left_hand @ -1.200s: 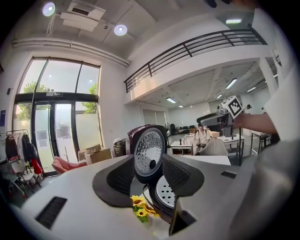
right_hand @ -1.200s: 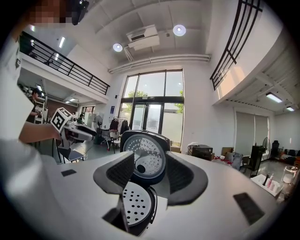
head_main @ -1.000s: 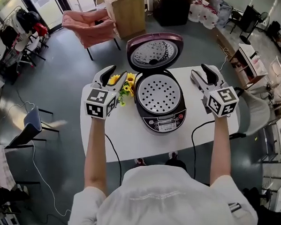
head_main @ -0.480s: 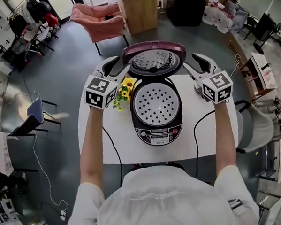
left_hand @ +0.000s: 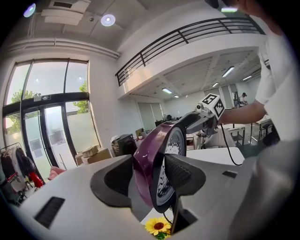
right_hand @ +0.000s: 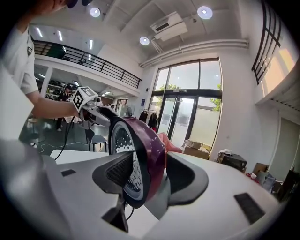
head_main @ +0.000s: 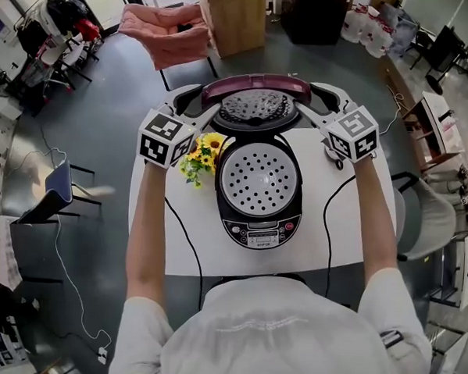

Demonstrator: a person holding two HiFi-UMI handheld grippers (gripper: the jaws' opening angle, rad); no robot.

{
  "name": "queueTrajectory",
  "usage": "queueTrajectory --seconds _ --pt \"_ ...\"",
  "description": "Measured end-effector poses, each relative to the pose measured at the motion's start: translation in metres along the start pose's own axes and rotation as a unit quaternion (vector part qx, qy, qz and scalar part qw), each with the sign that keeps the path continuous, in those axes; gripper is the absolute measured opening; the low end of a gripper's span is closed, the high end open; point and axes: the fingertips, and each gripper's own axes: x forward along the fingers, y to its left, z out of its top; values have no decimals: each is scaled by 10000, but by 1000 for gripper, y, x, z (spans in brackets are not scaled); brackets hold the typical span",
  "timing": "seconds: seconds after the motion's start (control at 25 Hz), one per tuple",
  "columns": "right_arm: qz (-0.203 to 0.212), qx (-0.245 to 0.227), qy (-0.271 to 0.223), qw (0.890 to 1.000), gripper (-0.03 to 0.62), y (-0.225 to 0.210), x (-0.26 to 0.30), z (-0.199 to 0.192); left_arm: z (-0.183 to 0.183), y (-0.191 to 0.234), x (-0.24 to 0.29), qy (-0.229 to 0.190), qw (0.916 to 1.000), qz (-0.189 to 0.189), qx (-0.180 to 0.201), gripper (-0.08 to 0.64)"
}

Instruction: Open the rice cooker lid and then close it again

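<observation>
A black rice cooker (head_main: 259,184) stands on the white table (head_main: 333,242) with its perforated inner tray showing. Its purple lid (head_main: 257,90) is raised at the back. My left gripper (head_main: 201,102) reaches in from the left, and the lid's rim (left_hand: 145,159) sits between its jaws. My right gripper (head_main: 310,100) straddles the opposite edge of the lid (right_hand: 152,150) from the right. Both pairs of jaws have just been opening. In each, the ribbed inner pad lies close to the lid's metal plate and the outer pad stands a little off the purple shell.
Sunflowers (head_main: 200,153) lie on the table just left of the cooker, under the left gripper. A black cable (head_main: 326,218) runs off the table's right front. A pink chair (head_main: 168,30) and a cardboard box (head_main: 235,14) stand beyond the table.
Both grippers have moved from beside the cooker's body away from the person and inward. They now straddle the raised lid's left and right edges.
</observation>
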Motion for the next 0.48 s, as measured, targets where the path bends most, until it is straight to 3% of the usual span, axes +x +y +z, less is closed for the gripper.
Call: queueTrajectory --seconds 0.48 --pt "-30 -82 162 9998 224 10 -11 -5 1 -13 -7 -26 9999 -131 -45 229"
